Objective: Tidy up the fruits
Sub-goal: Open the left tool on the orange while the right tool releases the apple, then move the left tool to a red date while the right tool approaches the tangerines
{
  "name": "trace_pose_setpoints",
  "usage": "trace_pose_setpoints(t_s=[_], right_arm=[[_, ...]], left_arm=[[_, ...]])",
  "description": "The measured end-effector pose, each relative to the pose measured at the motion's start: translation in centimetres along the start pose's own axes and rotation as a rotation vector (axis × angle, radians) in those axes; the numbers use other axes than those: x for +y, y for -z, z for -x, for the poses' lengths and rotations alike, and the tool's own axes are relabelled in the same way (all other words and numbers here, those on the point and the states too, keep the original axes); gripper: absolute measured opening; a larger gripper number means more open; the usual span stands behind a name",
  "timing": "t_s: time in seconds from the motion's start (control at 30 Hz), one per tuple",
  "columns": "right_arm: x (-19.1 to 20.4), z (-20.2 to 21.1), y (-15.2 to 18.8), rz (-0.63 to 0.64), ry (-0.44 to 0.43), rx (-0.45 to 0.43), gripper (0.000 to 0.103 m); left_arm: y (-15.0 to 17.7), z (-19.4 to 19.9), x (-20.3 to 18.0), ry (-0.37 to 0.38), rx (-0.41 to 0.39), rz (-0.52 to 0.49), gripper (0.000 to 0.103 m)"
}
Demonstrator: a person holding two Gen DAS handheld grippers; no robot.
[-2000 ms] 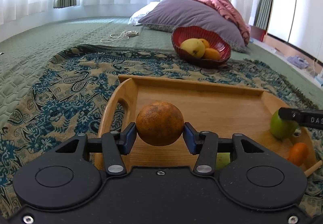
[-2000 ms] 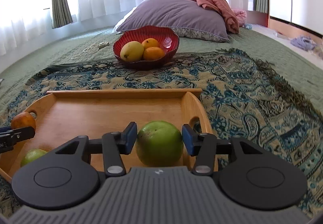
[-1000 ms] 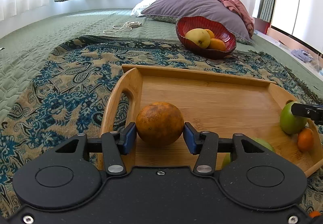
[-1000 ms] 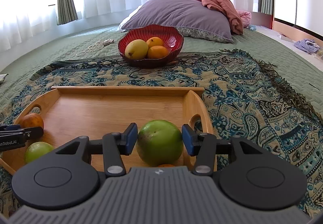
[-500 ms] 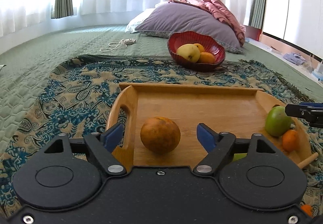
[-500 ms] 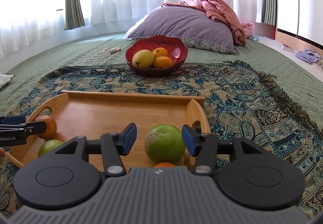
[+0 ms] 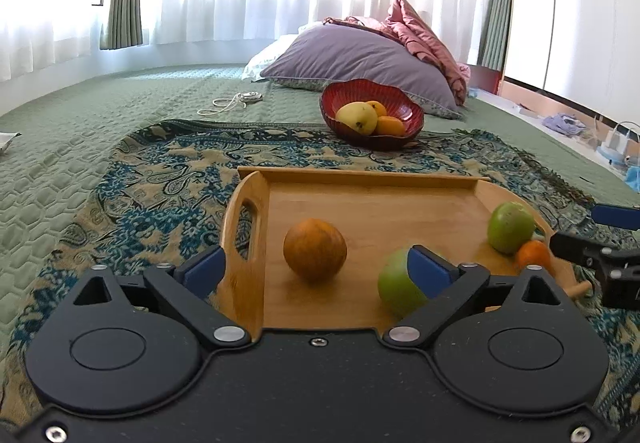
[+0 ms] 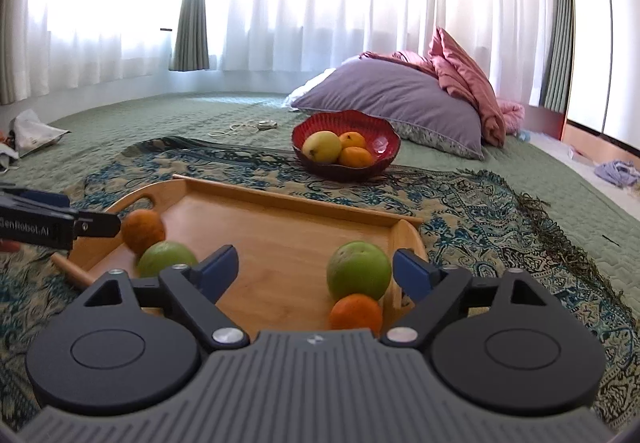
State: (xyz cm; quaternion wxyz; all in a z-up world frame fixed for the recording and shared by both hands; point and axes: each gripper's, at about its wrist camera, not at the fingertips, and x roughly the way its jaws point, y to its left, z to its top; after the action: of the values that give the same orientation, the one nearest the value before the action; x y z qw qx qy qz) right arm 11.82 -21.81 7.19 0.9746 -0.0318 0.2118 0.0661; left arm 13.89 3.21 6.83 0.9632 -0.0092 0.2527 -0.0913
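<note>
A wooden tray (image 7: 380, 211) lies on a patterned cloth. On it rest a brownish orange (image 7: 315, 249), a green fruit (image 7: 394, 293), a second green fruit (image 7: 511, 227) and a small orange (image 7: 534, 255). My left gripper (image 7: 316, 267) hangs back from the brownish orange, its jaws opening and touching nothing. In the right wrist view my right gripper (image 8: 316, 269) is also opening. A green fruit (image 8: 359, 270) and a small orange (image 8: 356, 313) sit free on the tray (image 8: 288, 235) just inside its right finger. A red bowl (image 8: 348, 169) holds a yellow fruit and two oranges.
A purple pillow (image 7: 360, 55) and a pink blanket (image 7: 420, 31) lie behind the red bowl (image 7: 340, 99). A white cord (image 7: 236, 101) rests on the green quilt. A wooden stick (image 8: 70, 269) pokes out at the tray's near corner. Clutter sits at the far right edge (image 7: 616, 143).
Both grippers have opened, let go of their fruit and drawn back. The brownish orange and the green fruit now rest on the tray, farther from the fingers.
</note>
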Motion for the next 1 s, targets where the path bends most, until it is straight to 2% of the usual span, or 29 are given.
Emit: trace_pose_setpoints(t_s=[0.3, 0.53, 0.83, 1.0], right_arm=[[1.6, 2.7, 3.0, 0.058, 0.006, -0.026, 0.101], [2.0, 4.2, 4.8, 0.018, -0.003, -0.036, 0.103], [3.6, 6.6, 7.5, 0.037, -0.018, -0.054, 0.103], [3.7, 7.5, 8.8, 0.017, -0.019, -0.048, 0.103]], left_arm=[[2.0, 3.7, -0.1, -0.002, -0.027, -0.001, 0.103], [4.0, 6.0, 0.1, -0.012, -0.030, 0.039, 0.103], [6.2, 7.4, 0.5, -0.020, -0.018, 0.097, 0.103], [7.4, 7.4, 0.1, -0.030, -0.006, 0.088, 0.103]])
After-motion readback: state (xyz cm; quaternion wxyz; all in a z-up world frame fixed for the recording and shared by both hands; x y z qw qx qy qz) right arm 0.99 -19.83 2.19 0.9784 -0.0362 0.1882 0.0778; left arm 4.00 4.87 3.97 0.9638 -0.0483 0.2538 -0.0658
